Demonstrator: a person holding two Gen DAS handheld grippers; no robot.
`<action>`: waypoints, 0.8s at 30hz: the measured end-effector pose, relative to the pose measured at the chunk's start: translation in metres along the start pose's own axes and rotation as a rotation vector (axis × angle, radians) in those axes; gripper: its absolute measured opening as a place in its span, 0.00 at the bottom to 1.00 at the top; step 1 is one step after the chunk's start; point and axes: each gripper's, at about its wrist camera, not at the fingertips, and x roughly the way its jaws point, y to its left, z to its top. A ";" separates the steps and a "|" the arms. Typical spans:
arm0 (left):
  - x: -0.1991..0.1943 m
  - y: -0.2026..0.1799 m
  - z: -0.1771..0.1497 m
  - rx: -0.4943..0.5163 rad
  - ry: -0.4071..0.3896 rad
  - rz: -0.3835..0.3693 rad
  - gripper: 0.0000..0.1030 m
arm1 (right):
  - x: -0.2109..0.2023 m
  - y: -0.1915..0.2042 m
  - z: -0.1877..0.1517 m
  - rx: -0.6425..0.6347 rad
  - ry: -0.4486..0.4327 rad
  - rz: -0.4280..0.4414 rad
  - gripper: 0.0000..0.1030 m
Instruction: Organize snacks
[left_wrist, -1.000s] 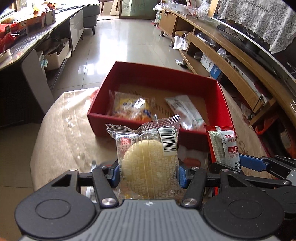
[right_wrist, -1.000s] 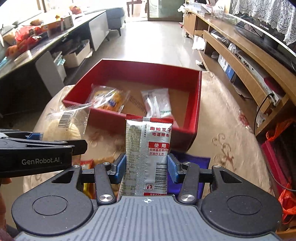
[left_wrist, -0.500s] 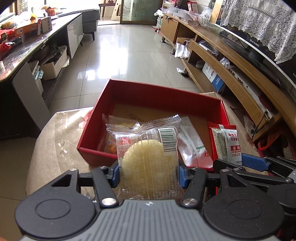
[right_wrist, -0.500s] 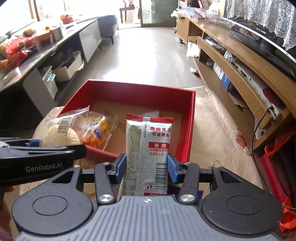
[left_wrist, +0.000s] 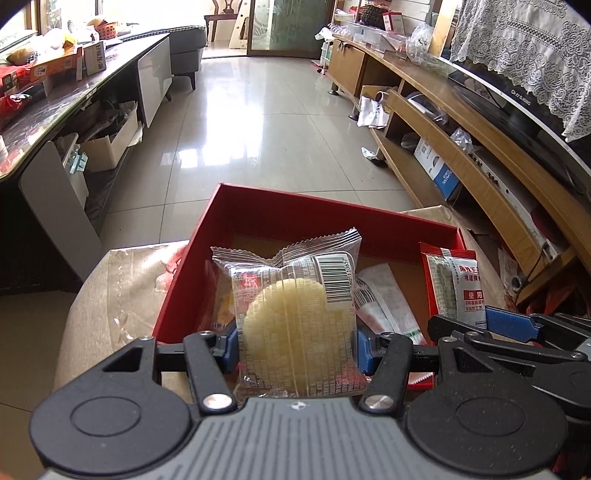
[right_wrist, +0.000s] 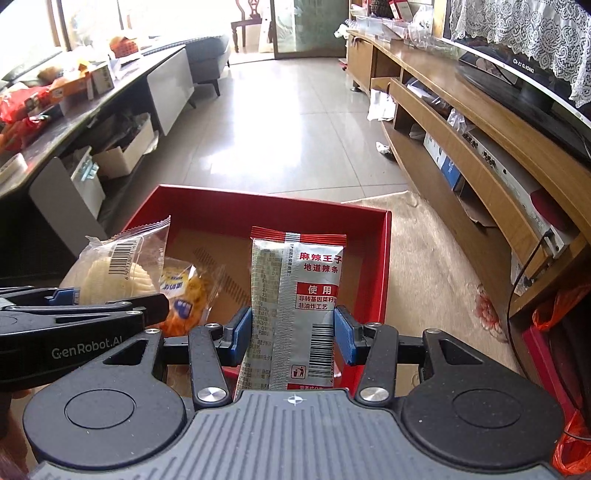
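Both claws were mid-delivery over the red box: the left claw clenched the round pastry pack, the right claw gripped the silver spicy-strip packet at frame centre, and next each seemingly needed lowering, then releasing.

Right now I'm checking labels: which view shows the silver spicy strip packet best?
The right wrist view: the silver spicy strip packet faces the camera, text and barcode readable, clamped in the right hand-held gripper. The left wrist view shows only its upper part at the right edge.

The left gripper and right gripper sit level, side by side (left one slightly ahead), each with blue pads pinched on a packet.
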 end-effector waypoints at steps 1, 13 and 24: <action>0.002 0.000 0.001 -0.002 -0.001 0.002 0.51 | 0.002 0.000 0.002 -0.001 0.000 -0.001 0.53; 0.028 -0.002 0.011 0.001 0.009 0.029 0.50 | 0.026 0.000 0.013 -0.017 0.010 -0.016 0.53; 0.052 -0.001 0.013 0.002 0.023 0.064 0.50 | 0.051 -0.001 0.016 0.000 0.026 0.004 0.53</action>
